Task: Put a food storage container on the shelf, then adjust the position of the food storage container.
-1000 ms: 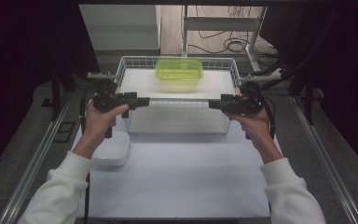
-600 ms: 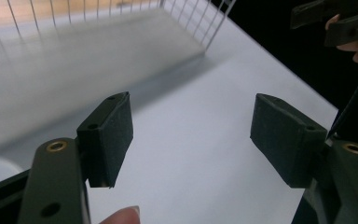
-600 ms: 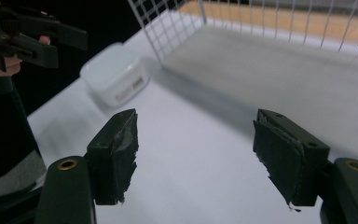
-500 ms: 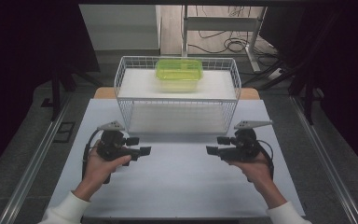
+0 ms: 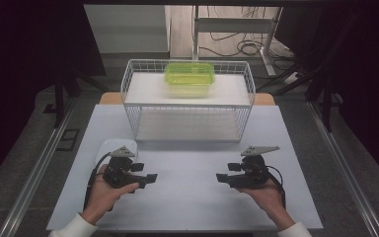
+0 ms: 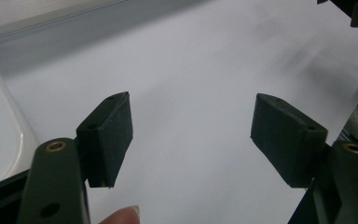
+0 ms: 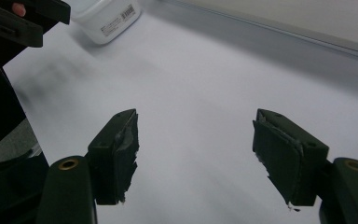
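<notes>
Both grippers have pulled way back from where they were 1 second ago. Back then they were up at the white wire mesh basket (image 5: 187, 106), 1 on each side, and now the person's hands sit low at the near edge of the white tabletop (image 5: 187, 197), well apart from it. My read is the placing step is finished and this is a retreat to a resting pose, or a reset before going for something else.

The left gripper (image 5: 150, 177) has its jaws spread wide with nothing between them, just bare table in the left gripper view (image 6: 191, 135). Same deal with the right gripper (image 5: 220, 177): jaws released and wide, nothing held, and its black pads (image 7: 279, 154) look pretty chewed up along the edges.

Containers: the translucent lime-green plastic box (image 5: 189, 75) sits on the raised white shelf inside the wire basket, toward the back and roughly centred. It hasn't budged across the 3 high views. I can't tell if anything is inside it, it's too small and hazy. The lower level of the basket looks bare.

Then there's a white rounded plastic tub (image 5: 119, 147) on the table just beside the left gripper, partly behind it. In the right gripper view it shows a barcode label (image 7: 106, 16). Its contents aren't visible either.
</notes>
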{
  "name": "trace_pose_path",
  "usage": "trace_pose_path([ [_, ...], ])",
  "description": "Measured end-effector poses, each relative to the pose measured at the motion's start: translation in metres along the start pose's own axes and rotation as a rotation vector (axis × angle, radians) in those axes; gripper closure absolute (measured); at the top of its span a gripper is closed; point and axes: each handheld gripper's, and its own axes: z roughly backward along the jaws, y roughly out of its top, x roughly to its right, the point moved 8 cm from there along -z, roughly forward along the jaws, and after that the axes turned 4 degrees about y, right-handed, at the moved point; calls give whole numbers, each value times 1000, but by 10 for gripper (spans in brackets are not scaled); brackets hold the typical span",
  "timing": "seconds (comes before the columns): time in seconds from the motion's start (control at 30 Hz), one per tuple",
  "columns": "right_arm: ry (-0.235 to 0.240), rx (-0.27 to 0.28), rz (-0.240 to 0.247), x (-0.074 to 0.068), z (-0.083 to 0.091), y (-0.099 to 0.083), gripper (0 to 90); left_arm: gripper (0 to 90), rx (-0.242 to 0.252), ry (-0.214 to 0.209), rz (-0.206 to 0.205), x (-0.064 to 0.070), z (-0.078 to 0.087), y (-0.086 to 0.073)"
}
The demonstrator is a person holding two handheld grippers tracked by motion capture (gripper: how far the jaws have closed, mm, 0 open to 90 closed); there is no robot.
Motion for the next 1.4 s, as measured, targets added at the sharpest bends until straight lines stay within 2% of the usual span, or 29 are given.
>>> trace_pose_path([
  [0.27, 13, -12, -19, -2, -7, -7, 307, 274, 1, 39, 17, -11, 2, 2],
  [0.37, 14, -10, -25, -3, -9, -8, 308, 273, 15, 62, 15, -19, 9, 7],
  [0.43, 11, -14, -24, -3, -9, -9, 308, 275, 29, 77, 21, -27, 18, 12],
  [0.57, 7, -14, -35, 0, -9, -11, 310, 285, 53, 122, 70, -52, 36, 18],
  [0.67, 8, -14, -36, 2, -9, -10, 310, 294, 53, 164, 98, -74, 49, 20],
  [0.8, 4, -15, -39, 4, -10, -10, 311, 307, 60, 198, 138, -98, 62, 22],
  [1.1, -2, -31, -41, 5, -14, -12, 310, 322, 27, 253, 208, -136, 67, 11],
  [1.33, -6, -41, -51, 7, -14, -15, 310, 404, -10, 308, 223, -158, 68, 1],
  [1.4, 10, -42, -59, 6, -14, -15, 311, 424, -18, 313, 229, -162, 69, 0],
])
